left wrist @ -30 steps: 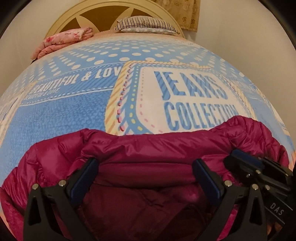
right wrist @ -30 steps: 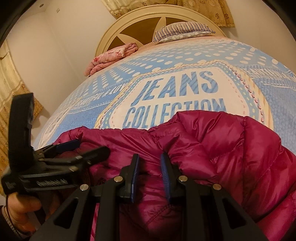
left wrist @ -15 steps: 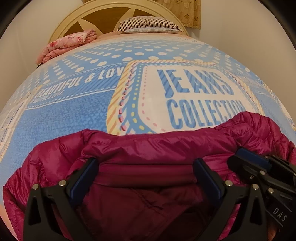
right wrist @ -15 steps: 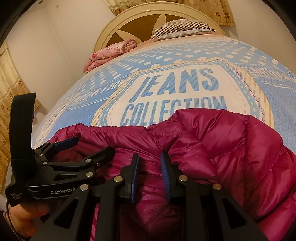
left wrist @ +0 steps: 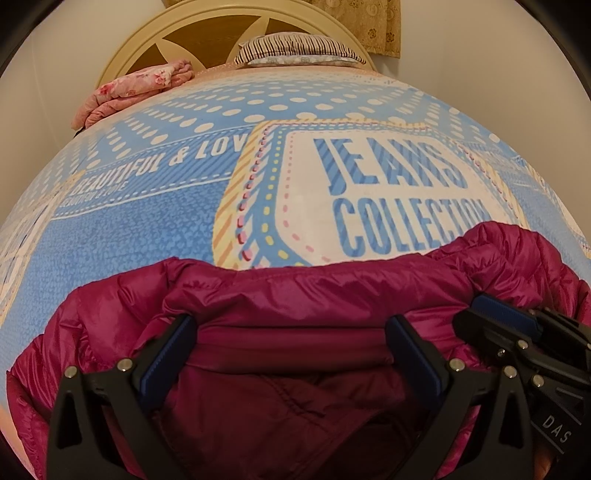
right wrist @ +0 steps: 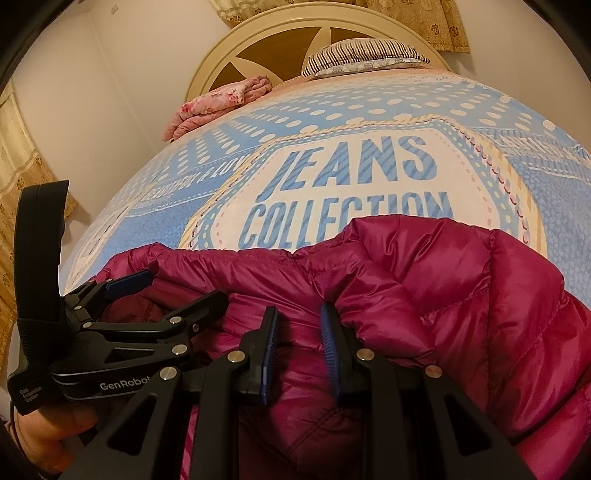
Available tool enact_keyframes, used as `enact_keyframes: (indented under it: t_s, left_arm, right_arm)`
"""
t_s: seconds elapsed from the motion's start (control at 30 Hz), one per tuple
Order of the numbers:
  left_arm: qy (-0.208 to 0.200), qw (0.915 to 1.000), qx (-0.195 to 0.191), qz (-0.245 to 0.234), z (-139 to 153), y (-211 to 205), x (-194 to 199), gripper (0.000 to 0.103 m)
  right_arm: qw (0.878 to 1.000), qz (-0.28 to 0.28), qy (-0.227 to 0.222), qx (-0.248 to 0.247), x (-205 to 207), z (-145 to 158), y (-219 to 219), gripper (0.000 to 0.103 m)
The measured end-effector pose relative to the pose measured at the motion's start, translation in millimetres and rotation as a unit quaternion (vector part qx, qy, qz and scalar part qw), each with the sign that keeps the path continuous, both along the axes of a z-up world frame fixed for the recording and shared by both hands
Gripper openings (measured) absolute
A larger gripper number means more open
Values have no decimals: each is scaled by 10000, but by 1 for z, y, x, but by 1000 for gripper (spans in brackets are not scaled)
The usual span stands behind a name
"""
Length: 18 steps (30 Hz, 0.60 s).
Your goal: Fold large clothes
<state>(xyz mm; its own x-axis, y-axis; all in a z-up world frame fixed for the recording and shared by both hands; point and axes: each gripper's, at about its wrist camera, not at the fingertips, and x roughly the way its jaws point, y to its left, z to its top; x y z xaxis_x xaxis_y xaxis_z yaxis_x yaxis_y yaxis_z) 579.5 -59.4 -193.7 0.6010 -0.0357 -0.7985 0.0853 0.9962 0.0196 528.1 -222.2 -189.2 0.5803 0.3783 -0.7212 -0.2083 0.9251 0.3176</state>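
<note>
A magenta quilted down jacket (left wrist: 295, 291) lies bunched at the near end of the bed; it also shows in the right wrist view (right wrist: 443, 280). My left gripper (left wrist: 291, 347) is open, its jaws wide apart over the jacket's inner collar band. My right gripper (right wrist: 297, 332) is nearly closed, with a fold of the jacket pinched between its blue pads (right wrist: 327, 339). The right gripper shows at the right edge of the left wrist view (left wrist: 524, 339), and the left gripper shows at the left of the right wrist view (right wrist: 147, 299). The jacket's lower part is hidden.
The bed has a blue cover (left wrist: 147, 229) printed "JEANS COLLECTION". A folded pink blanket (left wrist: 136, 88) and a striped pillow (left wrist: 295, 50) lie by the cream headboard (left wrist: 207, 26). Walls stand on both sides, and a curtain (right wrist: 22, 177) hangs on the left.
Both grippers and the jacket's top edge have shifted slightly toward the headboard; the jacket covers more of the printed lettering. The jaws have not changed.
</note>
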Motion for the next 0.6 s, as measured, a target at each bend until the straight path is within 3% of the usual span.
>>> enact_keyframes:
  t_s: [0.6]
  left_arm:
    - [-14,10000,42,-7,-1,0,0,103]
  right_arm:
    - [10000,-5,5,-4,0,0,1,25]
